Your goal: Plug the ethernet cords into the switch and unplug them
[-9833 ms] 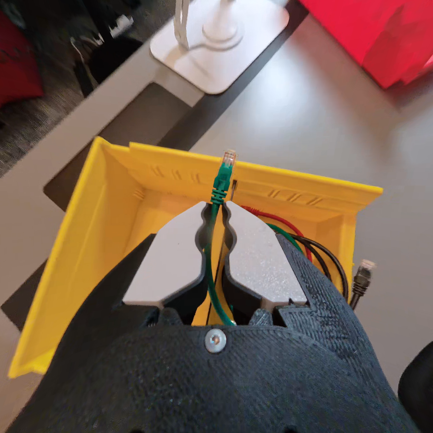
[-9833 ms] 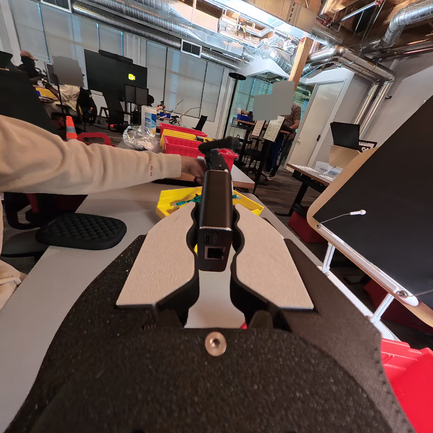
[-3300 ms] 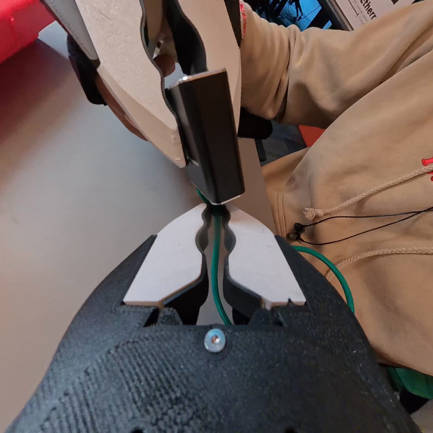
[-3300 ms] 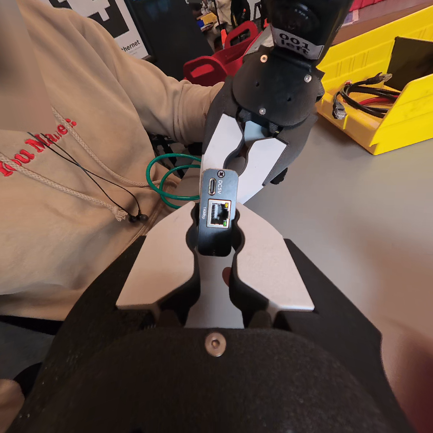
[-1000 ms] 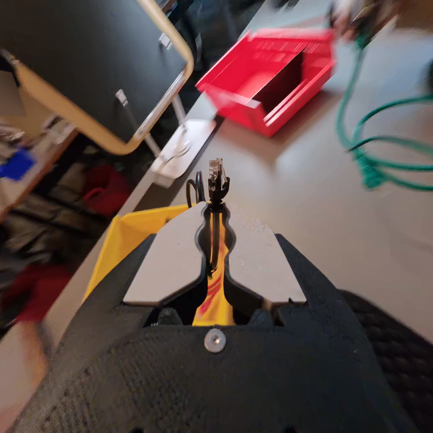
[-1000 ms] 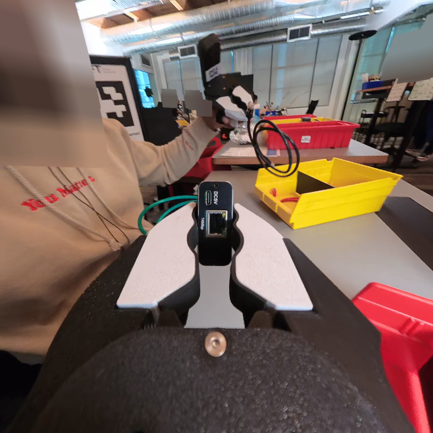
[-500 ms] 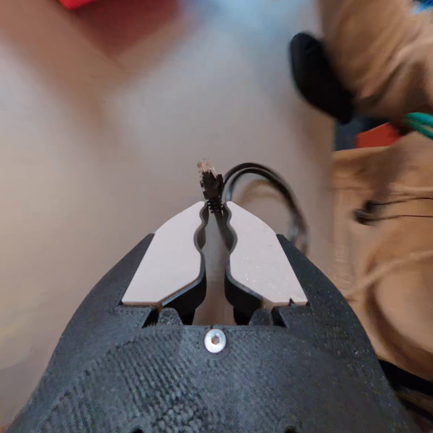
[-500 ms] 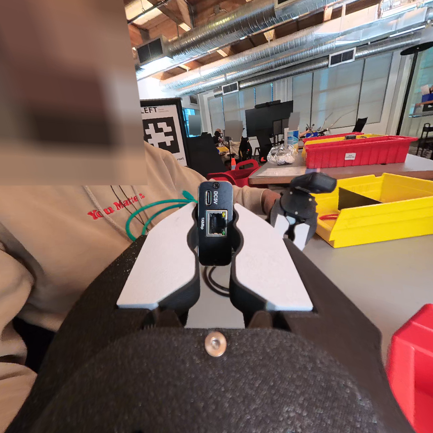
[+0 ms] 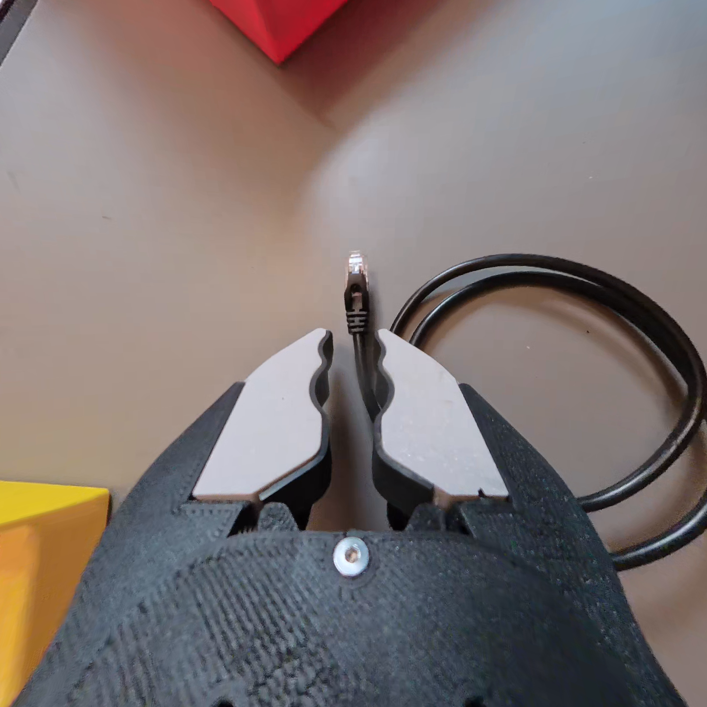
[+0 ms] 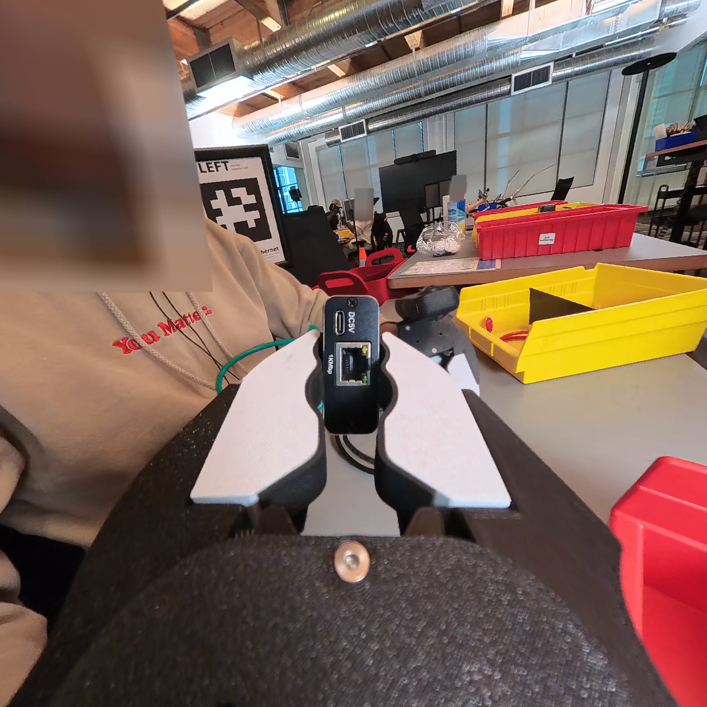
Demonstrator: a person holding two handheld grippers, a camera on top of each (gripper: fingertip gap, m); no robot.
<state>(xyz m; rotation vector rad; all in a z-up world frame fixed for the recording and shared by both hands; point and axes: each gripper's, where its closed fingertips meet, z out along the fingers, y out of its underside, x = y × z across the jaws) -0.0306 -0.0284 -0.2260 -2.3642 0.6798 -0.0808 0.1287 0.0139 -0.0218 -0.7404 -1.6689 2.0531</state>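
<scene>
My right gripper [image 10: 351, 340] is shut on a small black switch [image 10: 351, 367], held upright with its empty ethernet port facing the camera. My left gripper [image 9: 354, 336] is open just above the grey table [image 9: 153, 229]. A black ethernet cord lies between its fingers, close to the right one, with its clear plug [image 9: 356, 294] pointing forward and its loop [image 9: 574, 275] curling to the right. In the right wrist view the left gripper [image 10: 436, 336] sits low on the table behind the switch. A green cord [image 10: 245, 359] hangs near the person's beige sweatshirt.
A yellow bin [image 10: 612, 344] with a black divider holds a red cord [image 10: 512, 336]; its corner shows in the left wrist view [image 9: 46, 554]. A red bin [image 10: 669, 535] stands at the table's near right, also in the left wrist view [image 9: 290, 26]. The person sits close on the left. My hands' fingertips stand some 25 cm from each other.
My left gripper swung down to the table and opened, and the black cord now lies loose between its fingers. The right gripper still holds the switch, nearly still.
</scene>
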